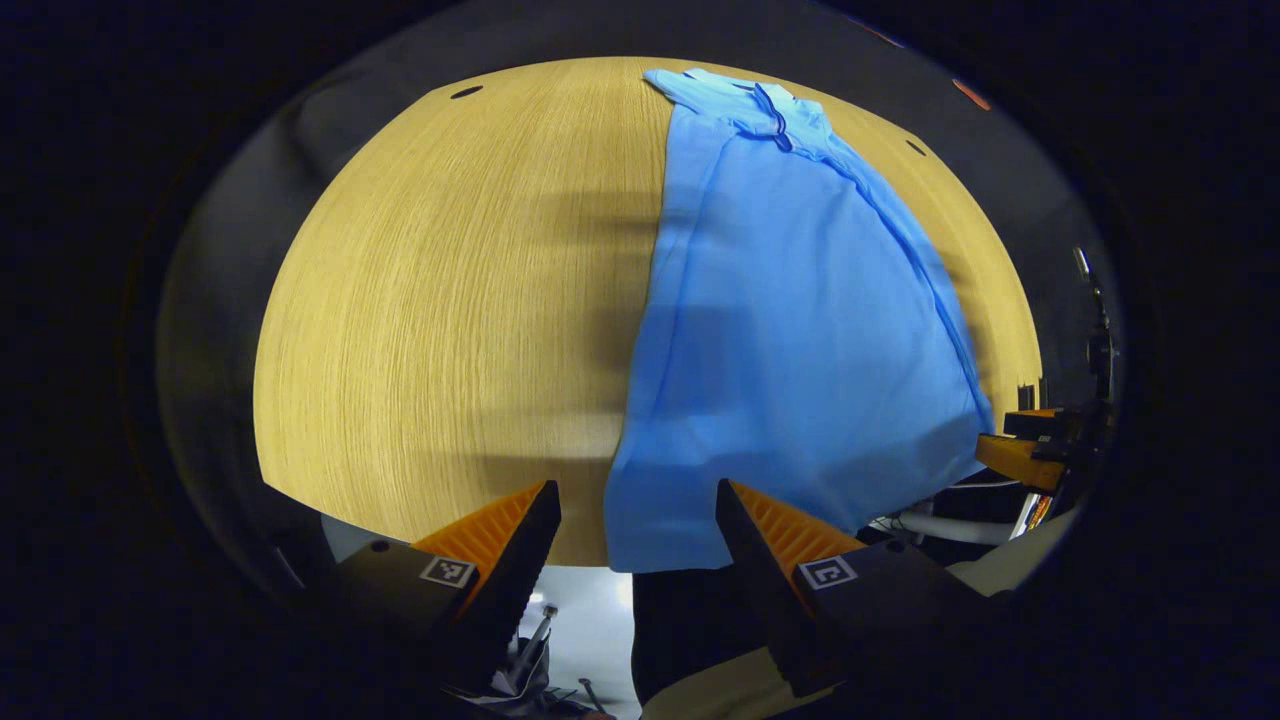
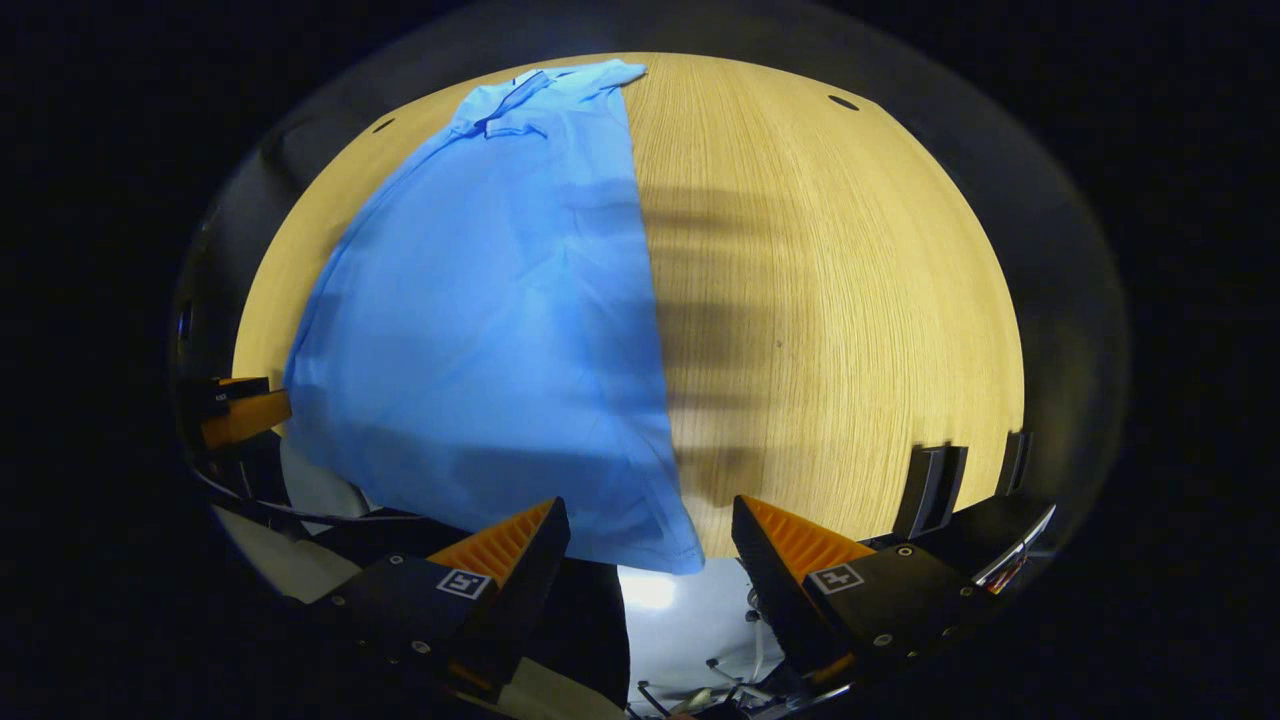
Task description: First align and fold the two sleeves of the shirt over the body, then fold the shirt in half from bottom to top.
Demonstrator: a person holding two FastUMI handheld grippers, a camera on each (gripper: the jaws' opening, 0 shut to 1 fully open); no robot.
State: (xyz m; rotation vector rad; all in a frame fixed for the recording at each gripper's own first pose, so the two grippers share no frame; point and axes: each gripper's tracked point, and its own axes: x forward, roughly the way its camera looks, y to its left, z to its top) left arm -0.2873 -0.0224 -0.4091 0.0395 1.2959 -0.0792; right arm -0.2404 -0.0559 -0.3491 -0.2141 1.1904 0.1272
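A light blue shirt (image 1: pixel 800 330) lies lengthwise on the wooden table (image 1: pixel 450 300), collar (image 1: pixel 775 115) at the far end. Its side edges run straight, and no sleeve sticks out past them. The hem hangs slightly over the near table edge. My left gripper (image 1: pixel 632 490) is open, its fingers on either side of the hem's left corner without touching it. In the right gripper view the shirt (image 2: pixel 480 330) covers the left half of the table (image 2: pixel 850 300). My right gripper (image 2: pixel 650 503) is open around the hem's right corner. Each gripper shows at the side of the other's view: the right gripper (image 1: pixel 1020 450), the left gripper (image 2: pixel 240 410).
Small dark holes (image 1: pixel 466 92) (image 2: pixel 843 102) mark the table's far corners. Two black brackets (image 2: pixel 930 490) stand at the near edge on the right. Below the edge are pale floor and cables (image 2: pixel 700 690). Bare wood flanks the shirt on both sides.
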